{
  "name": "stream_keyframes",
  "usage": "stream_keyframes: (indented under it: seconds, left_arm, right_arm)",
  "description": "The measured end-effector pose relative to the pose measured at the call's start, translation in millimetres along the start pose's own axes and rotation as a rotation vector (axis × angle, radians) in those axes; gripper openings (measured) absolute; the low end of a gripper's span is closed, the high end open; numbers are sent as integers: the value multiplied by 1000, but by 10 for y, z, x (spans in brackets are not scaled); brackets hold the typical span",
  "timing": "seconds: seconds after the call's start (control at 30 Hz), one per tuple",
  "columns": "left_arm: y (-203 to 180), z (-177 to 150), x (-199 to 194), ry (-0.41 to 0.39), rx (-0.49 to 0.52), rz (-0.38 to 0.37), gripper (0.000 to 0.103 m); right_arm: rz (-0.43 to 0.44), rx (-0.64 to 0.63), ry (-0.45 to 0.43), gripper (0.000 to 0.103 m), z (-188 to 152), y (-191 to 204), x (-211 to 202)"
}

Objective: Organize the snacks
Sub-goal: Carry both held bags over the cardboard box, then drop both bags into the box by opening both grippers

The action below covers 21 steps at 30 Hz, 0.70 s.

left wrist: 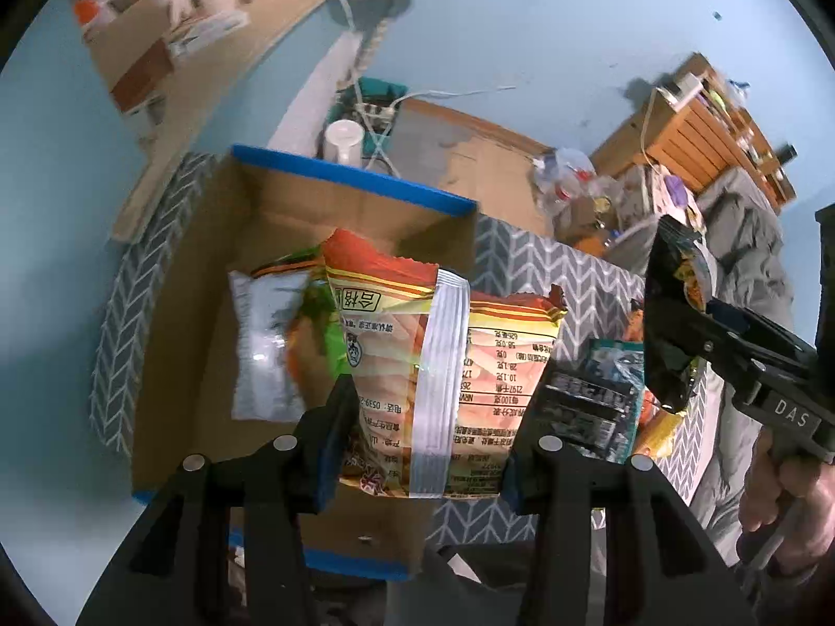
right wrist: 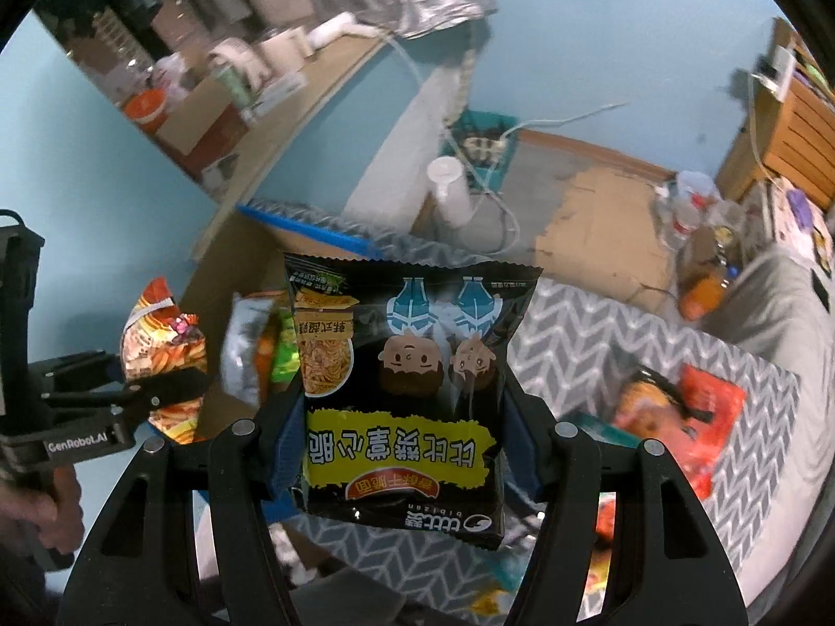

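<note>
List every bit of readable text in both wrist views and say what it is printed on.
"DAS" – body of the right gripper.
"GenRobot.AI" – body of the left gripper.
"bibizan" – upside down, on the black snack bag; the large Chinese characters on its yellow band are upside down too.
"0539-" – start of a phone number, upside down, on the orange snack bag; its nutrition table is too small to read reliably.
Dark packet on the grey cloth: text blurred.

Both wrist views share box [left wrist: 261, 219]

My orange snack bag [left wrist: 443, 365] hides much of the cardboard box [left wrist: 250, 240]; the red packets [right wrist: 683, 407] are blurred.
</note>
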<state>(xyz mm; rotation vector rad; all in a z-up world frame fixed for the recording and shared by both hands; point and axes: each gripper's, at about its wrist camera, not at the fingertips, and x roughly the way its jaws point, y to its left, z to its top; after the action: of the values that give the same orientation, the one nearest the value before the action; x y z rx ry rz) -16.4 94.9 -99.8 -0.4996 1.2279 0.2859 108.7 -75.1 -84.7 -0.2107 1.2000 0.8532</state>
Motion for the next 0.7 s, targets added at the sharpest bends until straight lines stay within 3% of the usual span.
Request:
stream_keyframes:
  seconds: [0.3, 0.7]
  left_arm:
    - [458, -78, -70, -12, -84, 37, 48]
    - [957, -166, 79, 21, -217, 52, 48]
  right_arm:
    - [53, -115, 51, 64, 188, 567, 382]
    - [107, -150, 145, 64, 259, 1053, 924]
